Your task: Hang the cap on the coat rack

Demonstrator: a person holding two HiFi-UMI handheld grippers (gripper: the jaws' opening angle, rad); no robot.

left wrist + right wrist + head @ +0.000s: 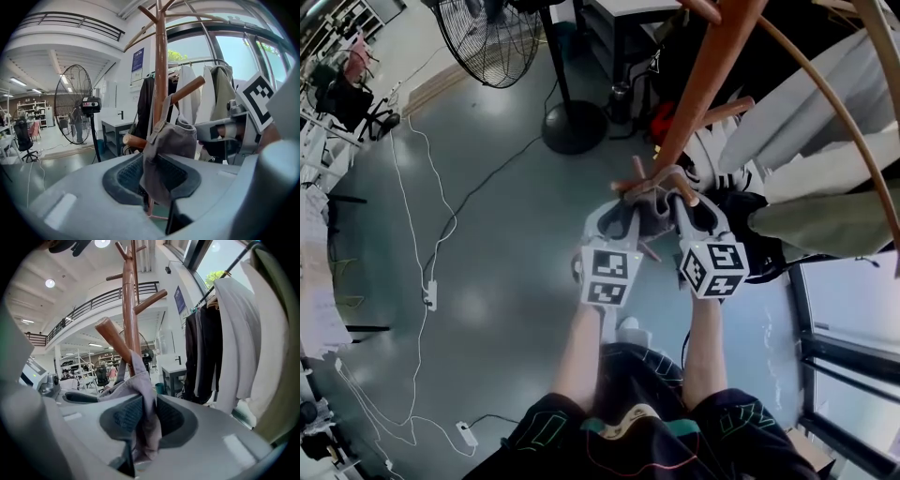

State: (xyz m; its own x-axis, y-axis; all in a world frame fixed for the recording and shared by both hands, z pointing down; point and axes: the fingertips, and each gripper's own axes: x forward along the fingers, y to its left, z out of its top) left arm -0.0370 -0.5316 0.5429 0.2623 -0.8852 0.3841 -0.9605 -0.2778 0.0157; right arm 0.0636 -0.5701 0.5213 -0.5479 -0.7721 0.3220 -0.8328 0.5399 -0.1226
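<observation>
I see the limp grey cap [652,202] hanging against the brown wooden rack [712,66], its strap looped round a slanting peg [187,90].

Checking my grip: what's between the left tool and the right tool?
The grey cap, clamped by left tool and right tool, in the head view.

Cap [176,140] between left claw [157,185] and right claw [140,425]: matt grey cloth. Coat rack [127,310] beyond them: smooth wood. Floor [506,234] below: glossy.
</observation>
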